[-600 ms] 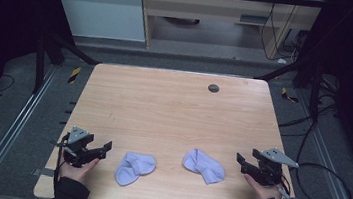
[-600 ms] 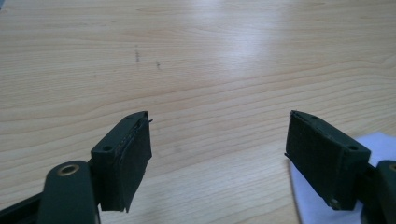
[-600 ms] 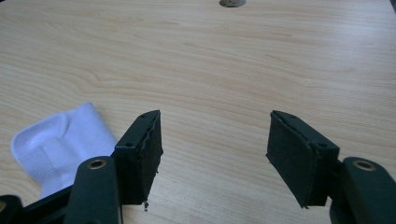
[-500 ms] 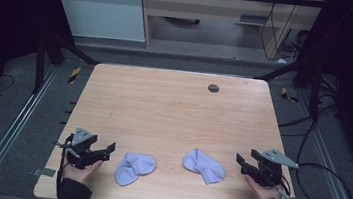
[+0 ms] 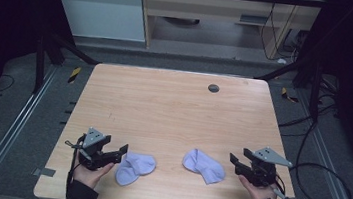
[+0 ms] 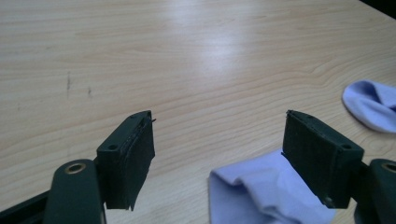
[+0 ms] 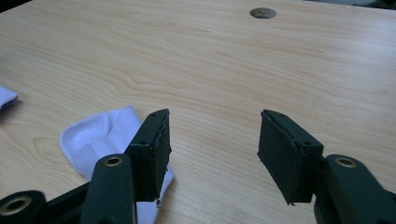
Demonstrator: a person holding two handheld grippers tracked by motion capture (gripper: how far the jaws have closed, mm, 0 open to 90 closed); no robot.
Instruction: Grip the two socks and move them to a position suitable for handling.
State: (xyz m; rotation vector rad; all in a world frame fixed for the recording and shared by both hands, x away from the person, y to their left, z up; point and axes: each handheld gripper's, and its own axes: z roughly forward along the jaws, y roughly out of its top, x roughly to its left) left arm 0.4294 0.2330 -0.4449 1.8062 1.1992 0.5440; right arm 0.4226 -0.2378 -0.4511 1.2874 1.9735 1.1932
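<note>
My left gripper gapes empty at the near edge of the wooden table, just beside the left lavender sock, whose length slants toward the near-left. My right gripper, open too, nears the right lavender sock, partly hidden behind one jaw.

The right tool points along the wooden desk with its two black jaws standing wide apart and nothing between them. A pale lilac sock lies flat on the desk, partly behind the jaw on the picture's left. Far off sits a round grey cap.
</note>
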